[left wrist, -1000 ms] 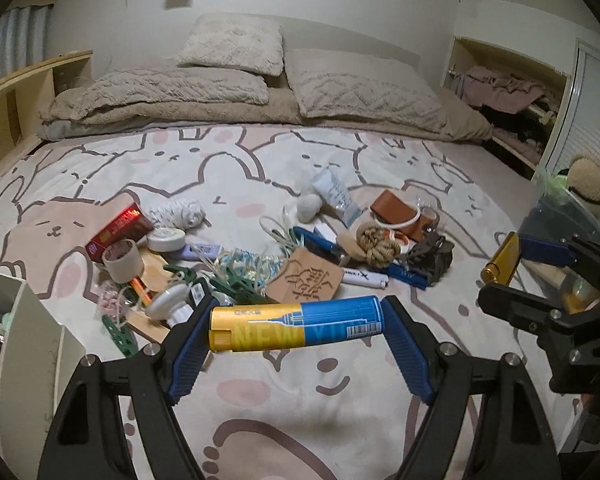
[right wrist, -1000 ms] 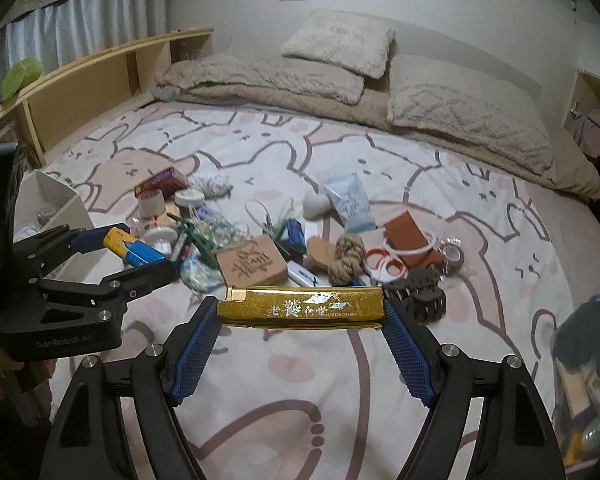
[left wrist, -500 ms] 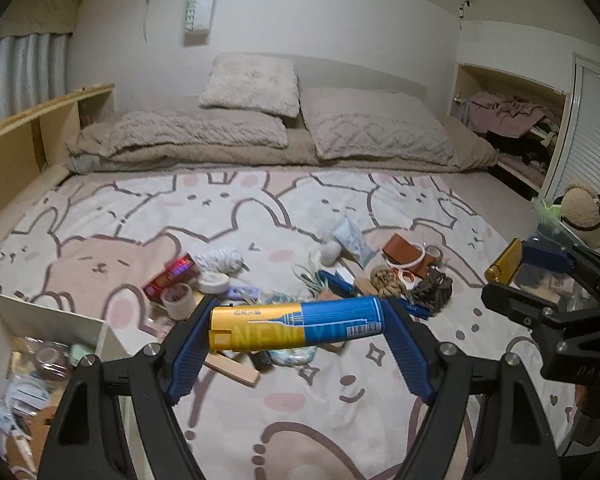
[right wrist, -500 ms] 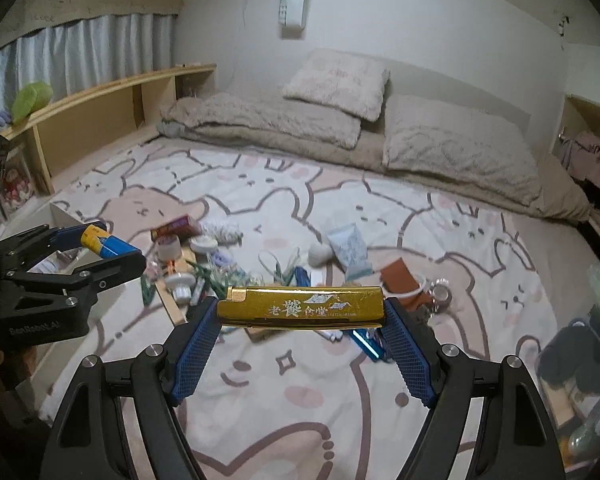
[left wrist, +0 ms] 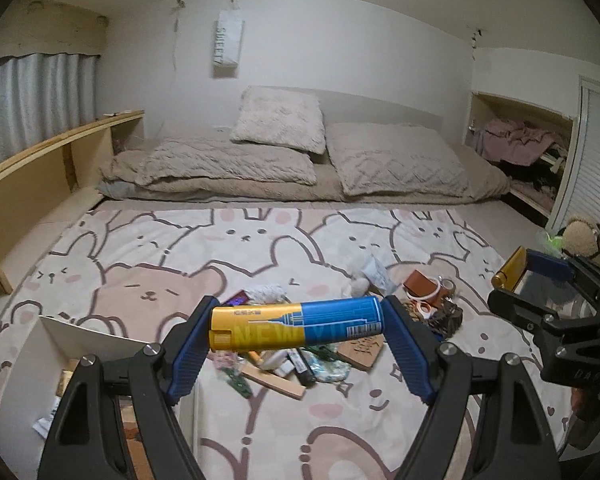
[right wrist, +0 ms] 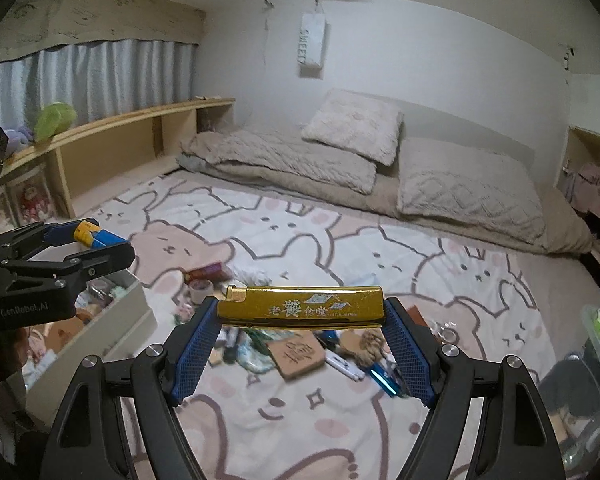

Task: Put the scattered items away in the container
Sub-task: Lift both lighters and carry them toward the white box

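Crosswise between the blue pads of the left gripper (left wrist: 298, 330) sits a yellow-and-blue lighter (left wrist: 296, 328), clamped end to end and held in the air above the bed (left wrist: 260, 240). Likewise the right gripper (right wrist: 302, 312) holds a gold lighter (right wrist: 300, 306) with white characters on its side, pinched by its two ends, level and clear of the bedspread. Below both, the scattered items (right wrist: 300, 344) lie in a heap on the bunny-print cover: a small wooden plaque (right wrist: 296, 354), a knotted rope (right wrist: 370, 346), a white marker (right wrist: 344, 364), a brown leather pouch (left wrist: 418, 284) and a dark hair claw (left wrist: 446, 318). A white open box (right wrist: 112, 320), already holding odds and ends, stands on the bed just left of the heap, beneath the left gripper. Beige pillows (left wrist: 280, 118) rest at the far end against the wall.
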Motion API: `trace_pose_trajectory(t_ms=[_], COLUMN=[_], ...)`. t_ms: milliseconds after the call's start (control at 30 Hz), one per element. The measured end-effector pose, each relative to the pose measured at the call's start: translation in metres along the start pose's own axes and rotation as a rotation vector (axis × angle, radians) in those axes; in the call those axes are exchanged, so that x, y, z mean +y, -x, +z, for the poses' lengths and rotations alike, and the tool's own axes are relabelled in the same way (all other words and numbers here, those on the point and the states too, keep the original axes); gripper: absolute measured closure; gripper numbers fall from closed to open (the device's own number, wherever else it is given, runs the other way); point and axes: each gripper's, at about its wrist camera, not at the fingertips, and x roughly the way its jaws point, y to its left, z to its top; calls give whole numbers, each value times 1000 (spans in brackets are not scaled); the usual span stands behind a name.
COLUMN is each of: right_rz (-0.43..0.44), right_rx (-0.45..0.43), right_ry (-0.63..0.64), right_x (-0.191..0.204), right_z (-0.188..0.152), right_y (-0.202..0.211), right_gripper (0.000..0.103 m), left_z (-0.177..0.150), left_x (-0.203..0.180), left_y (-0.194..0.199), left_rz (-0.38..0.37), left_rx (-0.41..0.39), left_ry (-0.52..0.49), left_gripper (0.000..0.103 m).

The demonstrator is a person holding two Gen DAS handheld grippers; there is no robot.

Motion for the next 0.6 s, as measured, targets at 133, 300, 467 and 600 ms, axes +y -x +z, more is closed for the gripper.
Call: trace_pose_trajectory(t_ms=[133, 300, 467, 600], right_rz=[30, 80, 147, 200], right_rx=[-17, -46, -59, -65], right_ry=[13, 25, 35, 43], right_x=[19, 46, 74, 98], right_z=[8, 18, 28, 33], right_y=[3, 10, 11, 9], right_gripper=[22, 22, 22, 22], left_z=[4, 7, 5, 1], left_x=[18, 41, 65, 88], left_y=[16, 34, 55, 70], left_rz=[27, 70, 115, 150], left_rx=[-8, -27, -37, -38], left_ry=[12, 16, 3, -2], left_gripper=[22, 22, 22, 22])
